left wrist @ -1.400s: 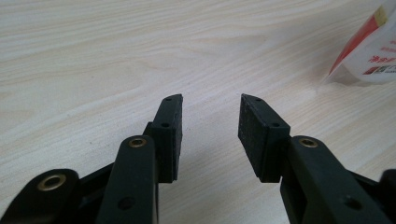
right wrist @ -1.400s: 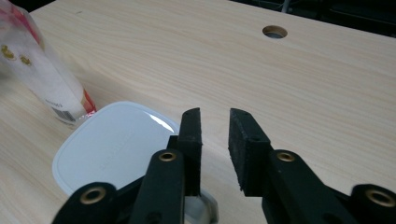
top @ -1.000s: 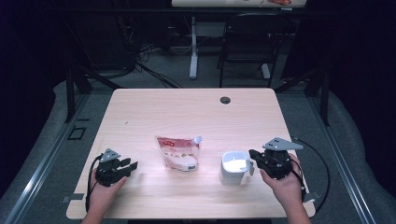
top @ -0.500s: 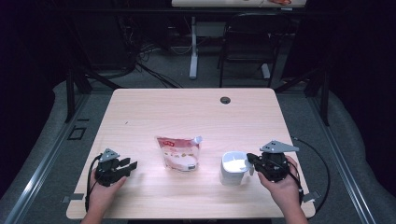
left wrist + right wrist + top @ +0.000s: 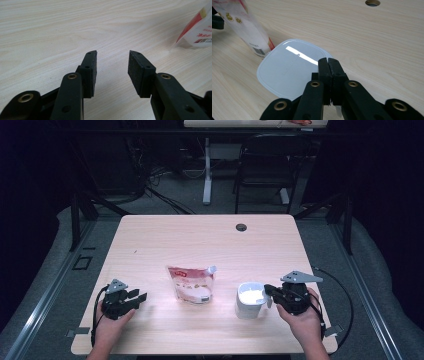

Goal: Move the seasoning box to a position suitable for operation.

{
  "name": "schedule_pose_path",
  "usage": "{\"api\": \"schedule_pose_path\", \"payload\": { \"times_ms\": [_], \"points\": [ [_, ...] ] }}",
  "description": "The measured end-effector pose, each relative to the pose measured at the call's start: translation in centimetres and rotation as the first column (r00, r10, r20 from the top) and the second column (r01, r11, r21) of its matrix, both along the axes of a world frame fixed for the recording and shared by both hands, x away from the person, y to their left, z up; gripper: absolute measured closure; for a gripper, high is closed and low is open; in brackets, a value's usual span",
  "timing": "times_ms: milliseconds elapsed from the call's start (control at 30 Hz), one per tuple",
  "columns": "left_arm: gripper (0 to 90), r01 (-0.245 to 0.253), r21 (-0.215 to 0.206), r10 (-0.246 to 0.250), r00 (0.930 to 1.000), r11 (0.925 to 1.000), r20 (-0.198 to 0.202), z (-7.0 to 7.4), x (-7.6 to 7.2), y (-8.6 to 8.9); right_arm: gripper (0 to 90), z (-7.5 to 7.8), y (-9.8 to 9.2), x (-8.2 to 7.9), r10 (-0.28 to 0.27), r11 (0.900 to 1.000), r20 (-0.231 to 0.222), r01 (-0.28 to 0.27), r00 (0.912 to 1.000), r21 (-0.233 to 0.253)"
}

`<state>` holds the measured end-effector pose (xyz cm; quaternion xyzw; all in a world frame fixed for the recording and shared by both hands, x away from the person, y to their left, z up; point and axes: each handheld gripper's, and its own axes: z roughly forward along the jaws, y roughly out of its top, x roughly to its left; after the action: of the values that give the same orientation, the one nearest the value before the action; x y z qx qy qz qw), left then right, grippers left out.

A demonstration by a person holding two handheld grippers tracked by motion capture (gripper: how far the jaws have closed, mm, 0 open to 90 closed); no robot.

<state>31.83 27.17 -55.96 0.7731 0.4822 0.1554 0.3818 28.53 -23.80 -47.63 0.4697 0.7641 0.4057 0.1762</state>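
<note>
Dark room, grey floor, a chair (image 5: 264, 167) and cables behind a pale wood counter (image 5: 200, 240) with a round hole (image 5: 241, 227) near its far edge. From above, a red-and-white pouch (image 5: 191, 283) lies mid-counter beside a white square container (image 5: 250, 299); its print is too small to read. The left hand-held gripper (image 5: 136, 297) rests near the front left corner, the right hand-held gripper (image 5: 268, 292) against the container.

Left gripper view: jaws apart, empty; the pouch is cut off at the right edge.

Right gripper view: jaws pressed together over the container's lid (image 5: 287, 67), which hides what they pinch.
</note>
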Motion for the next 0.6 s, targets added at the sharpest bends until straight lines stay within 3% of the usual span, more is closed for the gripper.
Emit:
{"api": "schedule_pose_path", "payload": {
  "times_ms": [133, 433, 500, 600],
  "points": [
    [58.7, -0.002, 0.000, 0.002, 1.0000, 1.0000, 0.003, 0.0, 0.0, 0.0, 90.0, -0.1, -0.2, 0.0, 0.000, 1.000, -0.002, 0.000, 1.0000, 0.012],
    [58.6, -0.002, 0.001, 0.002, 1.0000, 1.0000, 0.003, 0.0, 0.0, 0.0, 90.0, -0.6, -1.0, 0.2, -0.013, 0.993, -0.029, 0.017, 0.9995, 0.116],
    [58.6, 0.000, 0.002, 0.000, 1.0000, 1.0000, 0.000, 0.0, 0.0, 0.0, 90.0, -0.6, -1.1, 0.3, -0.011, 0.993, -0.033, 0.015, 0.9994, 0.121],
    [58.3, 0.000, 0.002, 0.000, 1.0000, 1.0000, 0.000, 0.0, 0.0, 0.0, 90.0, -0.7, -1.5, 0.3, -0.022, 0.986, -0.054, 0.030, 0.9983, 0.164]
  ]
}}
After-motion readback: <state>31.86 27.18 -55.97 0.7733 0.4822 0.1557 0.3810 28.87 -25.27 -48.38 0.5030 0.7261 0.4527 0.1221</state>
